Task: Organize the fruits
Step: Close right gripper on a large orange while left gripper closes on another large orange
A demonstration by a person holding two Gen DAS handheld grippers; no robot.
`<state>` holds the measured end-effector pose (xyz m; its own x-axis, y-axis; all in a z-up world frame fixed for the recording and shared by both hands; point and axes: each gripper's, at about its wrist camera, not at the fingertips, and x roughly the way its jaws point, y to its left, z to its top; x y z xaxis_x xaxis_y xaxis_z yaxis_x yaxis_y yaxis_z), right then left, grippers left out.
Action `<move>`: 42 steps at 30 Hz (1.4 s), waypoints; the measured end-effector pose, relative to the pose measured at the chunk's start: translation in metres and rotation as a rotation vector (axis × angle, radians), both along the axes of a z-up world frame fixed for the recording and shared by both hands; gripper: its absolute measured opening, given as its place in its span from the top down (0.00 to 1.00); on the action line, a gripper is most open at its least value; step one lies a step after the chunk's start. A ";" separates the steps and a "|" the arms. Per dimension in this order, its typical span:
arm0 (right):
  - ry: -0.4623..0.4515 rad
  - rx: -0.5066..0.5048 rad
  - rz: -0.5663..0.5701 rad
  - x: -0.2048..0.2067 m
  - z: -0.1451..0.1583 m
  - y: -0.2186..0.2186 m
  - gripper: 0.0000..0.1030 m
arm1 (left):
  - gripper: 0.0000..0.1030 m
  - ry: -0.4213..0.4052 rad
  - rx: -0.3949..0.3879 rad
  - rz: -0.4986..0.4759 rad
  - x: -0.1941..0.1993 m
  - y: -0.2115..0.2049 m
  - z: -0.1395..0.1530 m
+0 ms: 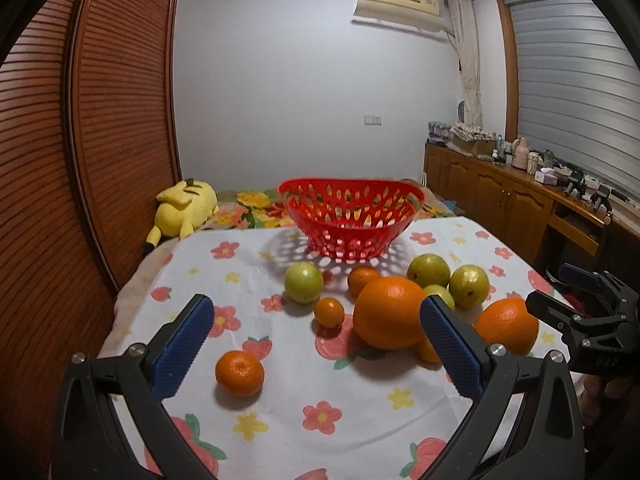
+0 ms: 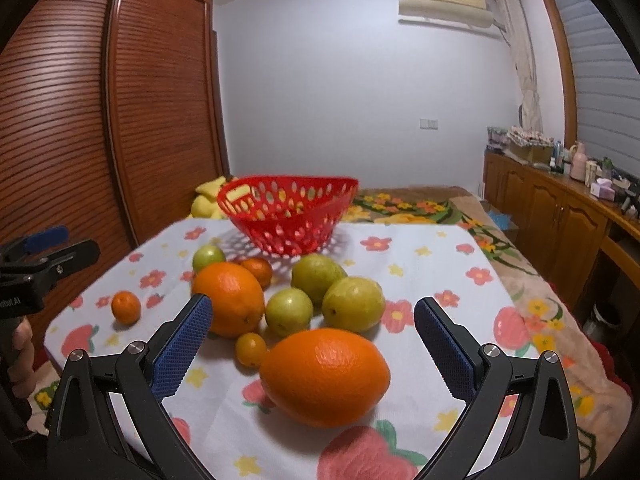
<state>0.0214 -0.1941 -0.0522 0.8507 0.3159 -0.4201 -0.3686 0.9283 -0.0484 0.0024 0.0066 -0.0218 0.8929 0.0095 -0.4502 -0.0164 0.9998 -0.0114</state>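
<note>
Both grippers open, red perforated plastic basket (image 2: 286,216) empty.
Right gripper (image 2: 313,340) should close around the large oval orange (image 2: 325,376) at its middle; left gripper (image 1: 316,340) holds nothing.

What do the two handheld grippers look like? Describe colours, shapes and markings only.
Both match. The left gripper has a matte black angular frame, silver round bolt heads at the joints, and two fingers faced with blue cross-hatched rubber pads. The right gripper is identical. Seen from the right wrist camera, the left one's body carries small white lettering, too cropped to read.
</note>
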 end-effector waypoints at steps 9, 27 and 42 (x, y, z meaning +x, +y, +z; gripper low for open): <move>0.056 -0.021 -0.006 0.013 -0.024 -0.003 0.00 | 0.00 0.063 -0.018 -0.060 0.017 -0.002 -0.019; 0.155 -0.049 0.031 0.033 -0.051 -0.002 0.01 | 0.00 0.137 -0.030 -0.185 0.055 -0.017 -0.037; 0.266 -0.027 0.106 0.044 -0.068 0.000 0.03 | 0.00 0.208 -0.057 -0.253 0.076 -0.023 -0.047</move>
